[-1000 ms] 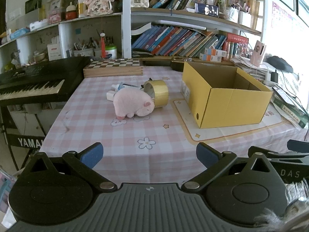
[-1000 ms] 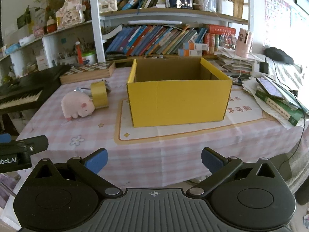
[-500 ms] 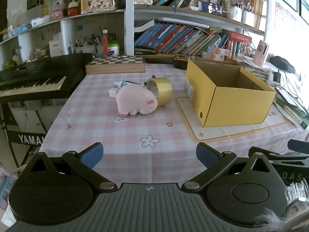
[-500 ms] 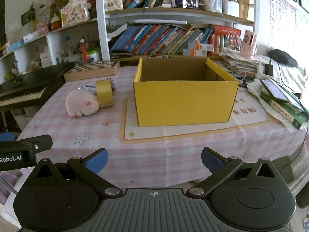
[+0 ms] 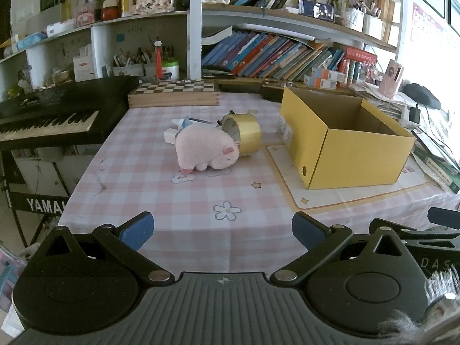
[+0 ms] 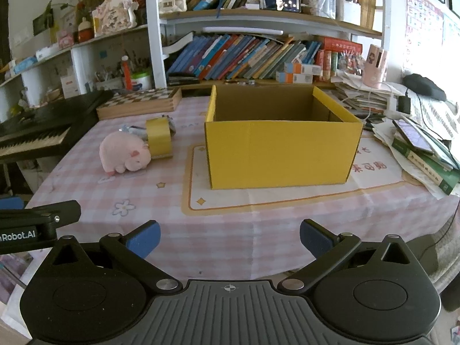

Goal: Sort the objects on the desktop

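Both the left gripper point(image 5: 222, 230) and right gripper point(image 6: 229, 234) hang with fingers apart and empty at the table's near edge, while the pink plush pig point(image 5: 205, 151) lies mid-table touching the gold tape roll point(image 5: 243, 133); grabbing the pig could likely nudge the roll into rolling away from the yellow box point(image 6: 280, 138); the pink checked tablecloth point(image 5: 161, 201) sits among bookshelves and a keyboard point(image 5: 49, 120)

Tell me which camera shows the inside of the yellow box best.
The left wrist view: it looks down into the yellow cardboard box, showing inner walls, though not its floor. The right wrist view faces the box side-on, showing only the upper back wall.
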The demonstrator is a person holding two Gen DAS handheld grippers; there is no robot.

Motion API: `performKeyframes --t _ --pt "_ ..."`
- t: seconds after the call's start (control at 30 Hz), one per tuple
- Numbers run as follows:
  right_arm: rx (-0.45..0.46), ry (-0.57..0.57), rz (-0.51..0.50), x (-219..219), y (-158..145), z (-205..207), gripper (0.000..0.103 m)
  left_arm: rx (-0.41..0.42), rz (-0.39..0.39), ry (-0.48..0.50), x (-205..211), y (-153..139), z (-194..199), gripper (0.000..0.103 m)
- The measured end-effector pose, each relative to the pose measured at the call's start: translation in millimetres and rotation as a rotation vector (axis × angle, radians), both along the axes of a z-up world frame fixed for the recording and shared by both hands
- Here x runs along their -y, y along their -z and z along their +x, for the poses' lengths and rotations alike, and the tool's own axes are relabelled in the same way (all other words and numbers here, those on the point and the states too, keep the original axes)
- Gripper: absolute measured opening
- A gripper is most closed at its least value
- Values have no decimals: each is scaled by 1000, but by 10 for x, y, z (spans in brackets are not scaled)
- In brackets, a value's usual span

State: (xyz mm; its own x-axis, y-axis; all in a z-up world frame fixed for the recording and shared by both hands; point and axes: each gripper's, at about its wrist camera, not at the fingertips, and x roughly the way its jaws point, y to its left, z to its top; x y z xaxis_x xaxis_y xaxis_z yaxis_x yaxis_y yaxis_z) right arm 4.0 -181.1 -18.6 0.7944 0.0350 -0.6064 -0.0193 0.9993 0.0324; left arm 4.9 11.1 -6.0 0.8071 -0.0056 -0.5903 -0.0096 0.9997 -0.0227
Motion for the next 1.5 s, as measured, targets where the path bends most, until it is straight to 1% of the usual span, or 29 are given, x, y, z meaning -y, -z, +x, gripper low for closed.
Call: performKeyframes --t 0.37,0.63,0.67,0.7,0.83,0.9,1.27,1.5 --pt "3 -33 -7 -135 -15 61 103 7 -7 -14 -89 2 48 103" --pt "12 -76 -4 -282 -53 114 103 26 8 -40 -184 -37 53 103" --pt "14 -83 -4 -300 -58 122 102 27 6 -44 -202 -37 49 103" --pt "15 -90 -3 -320 -62 133 99 28 5 -49 -222 -38 51 103" --pt "20 -117 -3 -406 -73 180 95 30 2 -66 -294 -40 56 103" --pt "22 -133 -6 -454 -81 211 90 32 -3 -72 -335 -38 57 103" --pt "26 -201 -13 -657 -72 449 89 22 -19 -129 -503 -3 187 103" --pt "46 -230 -6 -741 -85 739 88 23 -42 -149 -617 21 441 103"
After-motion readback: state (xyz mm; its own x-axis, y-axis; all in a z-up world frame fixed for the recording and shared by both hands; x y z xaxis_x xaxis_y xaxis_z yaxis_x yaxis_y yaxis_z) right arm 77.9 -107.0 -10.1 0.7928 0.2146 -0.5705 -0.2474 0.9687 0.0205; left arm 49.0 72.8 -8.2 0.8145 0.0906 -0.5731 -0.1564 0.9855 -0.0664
